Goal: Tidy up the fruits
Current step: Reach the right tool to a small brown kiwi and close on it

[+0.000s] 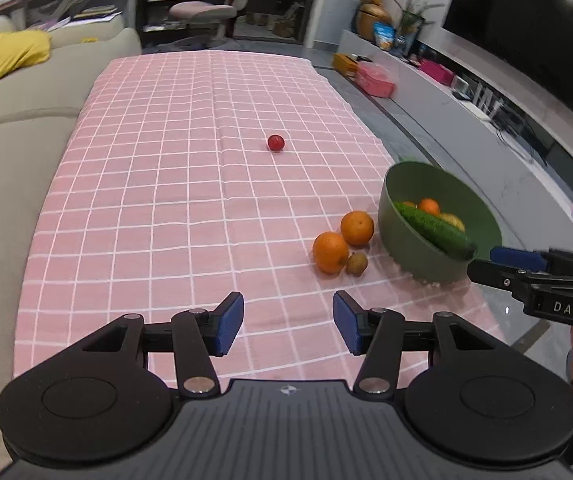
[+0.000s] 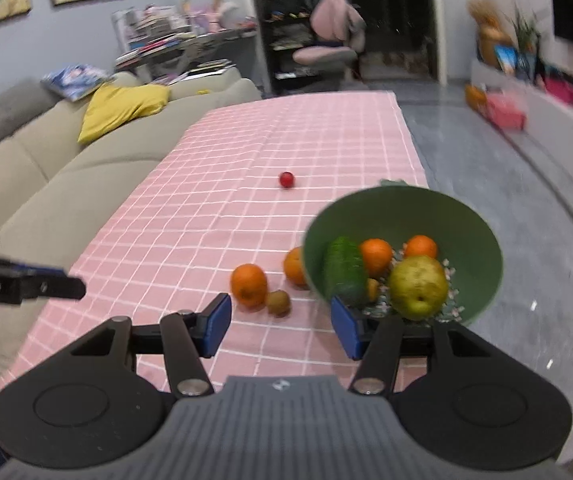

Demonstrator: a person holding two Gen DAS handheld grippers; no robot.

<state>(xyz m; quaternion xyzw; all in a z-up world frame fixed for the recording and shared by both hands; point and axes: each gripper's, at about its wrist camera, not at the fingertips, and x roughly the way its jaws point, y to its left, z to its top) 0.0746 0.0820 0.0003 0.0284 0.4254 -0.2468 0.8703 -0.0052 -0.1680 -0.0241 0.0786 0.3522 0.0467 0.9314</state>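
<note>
Pink checked cloth (image 1: 166, 200) covers the counter, and my landmark is the green bowl (image 1: 402, 184), which stands at the cloth's edge toward the floor side. From the left wrist view, my left tool (image 1: 288, 322) hangs above the cloth with its blue pads apart and nothing between them. Two oranges (image 1: 330, 252) and a small brown fruit (image 1: 357, 263) lie just beside the bowl, on the sofa side of it. A small red fruit (image 1: 276, 142) lies well apart, beyond the bowl. A cucumber (image 1: 434, 230) sticks out over the bowl's rim.

From the right wrist view, my right tool (image 2: 281, 322) also stands open and empty, near the bowl's front wall. Inside the bowl I see a yellow-green pear (image 2: 418, 286), two more oranges and the cucumber.

I think the risk is the bowl: it sits close to the counter's edge, so a push from my right tool could slide it off. The round fruits may also roll when touched. On the sofa side of the bowl the cloth is wide and free; my two tools are near each other and could collide.
</note>
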